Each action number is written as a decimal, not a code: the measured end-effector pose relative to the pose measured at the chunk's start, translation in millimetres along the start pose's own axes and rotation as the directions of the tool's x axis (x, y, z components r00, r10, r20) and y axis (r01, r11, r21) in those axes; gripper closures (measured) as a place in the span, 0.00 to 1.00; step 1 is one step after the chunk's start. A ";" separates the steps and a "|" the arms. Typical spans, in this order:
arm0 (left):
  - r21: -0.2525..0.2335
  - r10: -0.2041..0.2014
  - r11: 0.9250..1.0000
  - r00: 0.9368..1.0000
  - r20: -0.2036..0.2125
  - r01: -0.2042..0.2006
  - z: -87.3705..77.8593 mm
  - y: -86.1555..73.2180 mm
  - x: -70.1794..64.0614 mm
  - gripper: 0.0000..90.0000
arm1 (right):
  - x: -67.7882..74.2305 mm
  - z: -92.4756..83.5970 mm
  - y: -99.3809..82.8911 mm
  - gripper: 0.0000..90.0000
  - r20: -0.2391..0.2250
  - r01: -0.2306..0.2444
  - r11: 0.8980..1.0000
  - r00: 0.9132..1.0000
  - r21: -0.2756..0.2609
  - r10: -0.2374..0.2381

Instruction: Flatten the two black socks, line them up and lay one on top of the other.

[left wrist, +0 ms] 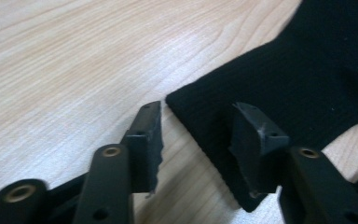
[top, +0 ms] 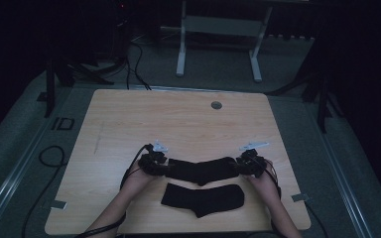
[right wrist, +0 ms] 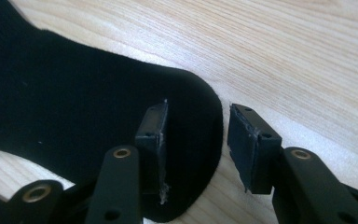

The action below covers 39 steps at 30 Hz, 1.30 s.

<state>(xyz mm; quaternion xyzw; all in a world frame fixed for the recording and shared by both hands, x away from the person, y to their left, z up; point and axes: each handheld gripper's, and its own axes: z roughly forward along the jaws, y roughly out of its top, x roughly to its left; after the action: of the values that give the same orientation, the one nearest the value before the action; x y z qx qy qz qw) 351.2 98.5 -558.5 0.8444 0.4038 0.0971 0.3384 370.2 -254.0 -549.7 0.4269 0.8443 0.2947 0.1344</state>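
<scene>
Two black socks lie on the wooden table [top: 178, 119]. The farther sock [top: 203, 170] stretches between my two grippers; the nearer sock [top: 203, 198] lies flat just in front of it. My left gripper [top: 164, 168] is at the farther sock's left end. In the left gripper view its jaws [left wrist: 198, 112] stand apart around the cuff corner of the sock [left wrist: 298, 79], pads not pressing. My right gripper [top: 239, 166] is at the sock's right end. In the right gripper view the rounded toe of the sock [right wrist: 74, 107] lies between the parted jaws [right wrist: 199, 112].
A round grommet hole [top: 216, 105] sits near the table's far edge. Beyond the table stands a white desk frame [top: 181, 54]. Cables [top: 49, 156] lie on the floor at the left. The room around the table is dark.
</scene>
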 end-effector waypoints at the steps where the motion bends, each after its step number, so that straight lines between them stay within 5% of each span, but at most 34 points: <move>1: 0.001 0.000 1.000 1.000 0.002 0.000 0.0 0.1 -0.1 0.63 | 1.8 0.1 0.1 0.72 0.000 0.016 1.000 1.000 0.000 -0.016; 9: 0.021 0.024 0.999 0.999 0.024 -0.025 1.1 3.1 -5.0 0.84 | 9.1 0.8 1.8 0.91 -0.017 0.052 0.999 0.999 0.009 -0.052; 18: -0.009 0.042 0.999 0.999 -0.014 -0.042 -7.2 7.0 -12.3 0.96 | 10.1 -6.9 4.2 0.95 0.003 0.040 0.999 0.999 -0.035 -0.040; 29: -0.096 0.070 0.993 0.997 -0.026 -0.073 -54.1 23.0 -19.7 0.96 | 19.1 -57.1 20.3 0.95 -0.012 0.056 0.986 0.998 -0.160 -0.058; 39: -0.112 0.131 0.985 0.991 0.008 -0.129 -90.5 19.2 -37.9 0.96 | 36.9 -105.6 8.5 0.95 -0.045 0.078 0.970 0.995 -0.230 -0.091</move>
<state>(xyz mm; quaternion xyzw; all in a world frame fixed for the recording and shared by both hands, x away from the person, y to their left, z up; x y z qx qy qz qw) 298.7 106.3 -473.8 0.8494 0.3393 0.1347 0.3810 303.0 -261.0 -460.1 0.3641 0.8256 0.3955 0.1715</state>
